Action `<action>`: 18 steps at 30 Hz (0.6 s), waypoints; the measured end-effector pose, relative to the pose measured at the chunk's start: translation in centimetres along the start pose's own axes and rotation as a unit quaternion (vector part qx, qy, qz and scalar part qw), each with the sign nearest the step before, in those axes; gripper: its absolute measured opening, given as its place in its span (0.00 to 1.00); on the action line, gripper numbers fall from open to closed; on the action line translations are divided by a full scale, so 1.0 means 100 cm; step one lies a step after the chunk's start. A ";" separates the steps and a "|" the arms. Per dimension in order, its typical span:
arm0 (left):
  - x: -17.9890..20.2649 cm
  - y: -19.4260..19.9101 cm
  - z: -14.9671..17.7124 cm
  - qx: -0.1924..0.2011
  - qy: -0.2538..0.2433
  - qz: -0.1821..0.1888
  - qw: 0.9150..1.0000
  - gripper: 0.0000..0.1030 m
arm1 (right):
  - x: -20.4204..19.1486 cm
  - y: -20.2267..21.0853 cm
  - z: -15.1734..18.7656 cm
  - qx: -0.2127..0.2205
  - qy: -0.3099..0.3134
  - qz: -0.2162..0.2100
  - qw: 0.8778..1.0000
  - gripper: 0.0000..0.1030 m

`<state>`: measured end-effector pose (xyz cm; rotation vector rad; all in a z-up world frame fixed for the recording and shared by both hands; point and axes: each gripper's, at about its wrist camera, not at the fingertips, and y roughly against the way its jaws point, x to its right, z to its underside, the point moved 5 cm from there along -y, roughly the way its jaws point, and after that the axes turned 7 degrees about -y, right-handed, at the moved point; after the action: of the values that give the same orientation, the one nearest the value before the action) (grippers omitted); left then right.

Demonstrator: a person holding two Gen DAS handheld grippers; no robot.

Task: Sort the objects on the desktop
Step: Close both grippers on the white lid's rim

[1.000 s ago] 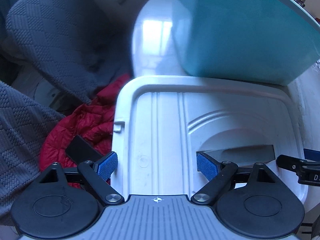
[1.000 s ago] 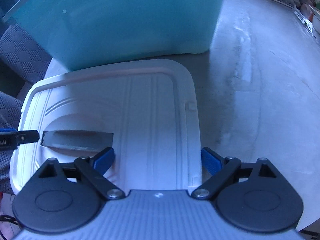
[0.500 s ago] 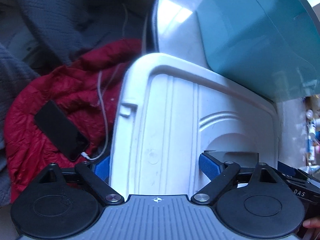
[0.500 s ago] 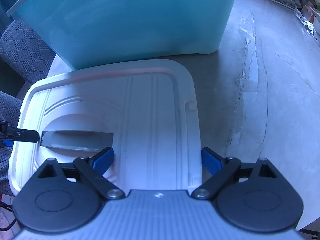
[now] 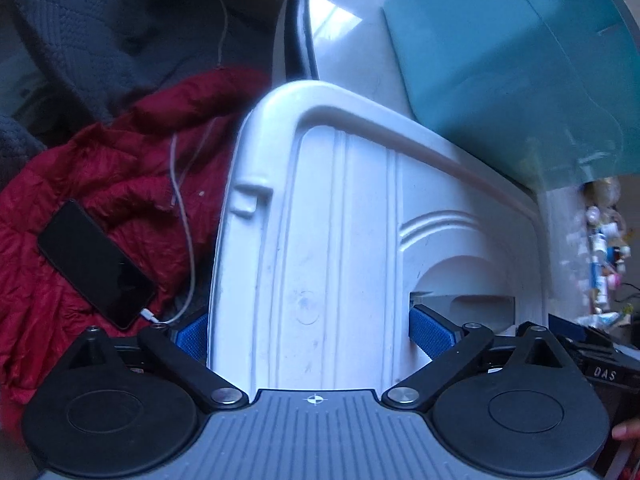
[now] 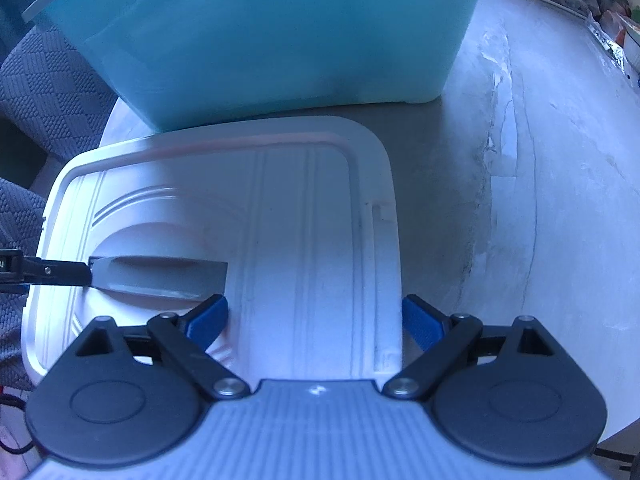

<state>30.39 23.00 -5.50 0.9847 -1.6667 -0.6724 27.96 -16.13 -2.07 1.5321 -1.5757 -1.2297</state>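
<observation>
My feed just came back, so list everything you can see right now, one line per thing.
lid: one, white, flat on table, in front of bin
bin: one, teal, behind lid
table: one, pale grey
jacket: one, red, left of lid, off the table
phone: one, black, on jacket
cable: one, white, plugged into phone
cushions: grey, left
left hand-held gripper: jaws opening, astride lid's left edge
right hand-held gripper: open, astride lid's right edge
</observation>
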 end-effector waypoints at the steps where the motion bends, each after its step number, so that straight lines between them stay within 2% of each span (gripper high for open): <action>1: -0.005 -0.001 0.001 0.002 0.007 0.012 1.000 0.98 | 0.001 0.000 -0.001 -0.002 -0.004 -0.002 1.000 0.91; 5: -0.017 -0.002 0.006 0.009 0.019 0.041 0.999 0.98 | 0.010 -0.001 -0.005 -0.016 -0.027 -0.012 0.999 0.91; 10: -0.022 -0.004 0.005 0.005 0.005 0.051 0.999 0.98 | 0.014 -0.004 -0.011 -0.034 -0.044 -0.045 0.997 0.91; 14: -0.033 -0.005 0.005 0.008 0.013 0.069 0.998 0.99 | 0.014 -0.003 -0.015 -0.045 -0.058 -0.076 0.994 0.91; 18: -0.034 -0.006 0.003 0.009 0.006 0.067 0.998 0.99 | 0.009 -0.005 -0.019 -0.056 -0.066 -0.115 0.990 0.90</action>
<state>30.69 25.60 -7.77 0.8783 -1.7143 -0.5614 29.70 -17.36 -1.95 1.6215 -1.4122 -1.5490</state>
